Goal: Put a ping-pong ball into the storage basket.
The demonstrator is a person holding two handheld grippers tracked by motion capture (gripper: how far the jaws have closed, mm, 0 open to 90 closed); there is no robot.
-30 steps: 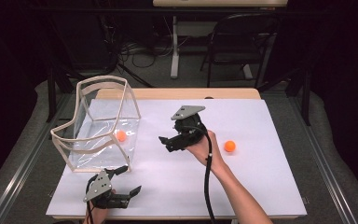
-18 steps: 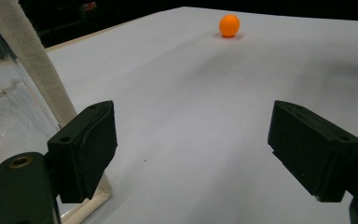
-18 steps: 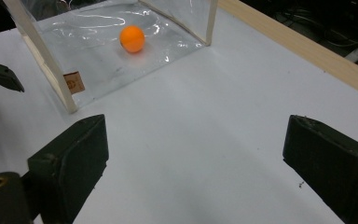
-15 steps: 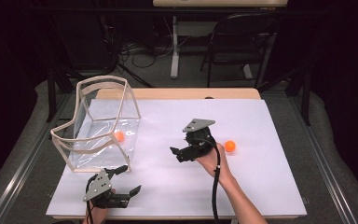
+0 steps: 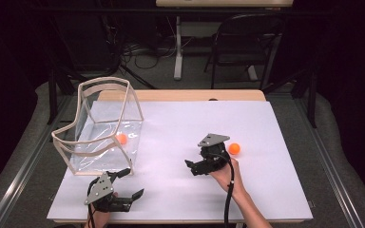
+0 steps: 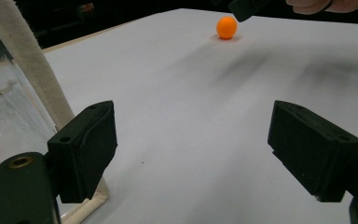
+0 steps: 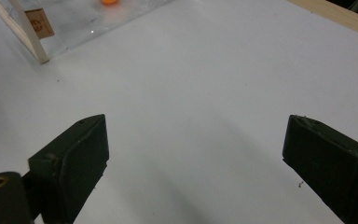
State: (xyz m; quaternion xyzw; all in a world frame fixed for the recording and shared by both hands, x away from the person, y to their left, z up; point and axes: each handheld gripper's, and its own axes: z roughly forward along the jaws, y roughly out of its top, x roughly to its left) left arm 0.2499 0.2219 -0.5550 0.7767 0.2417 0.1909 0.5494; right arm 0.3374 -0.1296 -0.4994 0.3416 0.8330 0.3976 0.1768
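the right gripper [image 5: 193, 167], jaws spread and empty, hangs just left of the orange ball [image 5: 234, 148] on the white table [image 5: 275, 190], probably to pick it up, while the left gripper [image 5: 132, 183], also spread, waits near the clear box [image 5: 105, 124].

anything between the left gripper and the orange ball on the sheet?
Nothing: in the left gripper view only bare white sheet runs from the left gripper to the orange ball.

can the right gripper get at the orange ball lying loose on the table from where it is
Probably yes: the right gripper is open and empty, the orange ball lies close behind it on bare white table, but the jaws point away, so it must turn.
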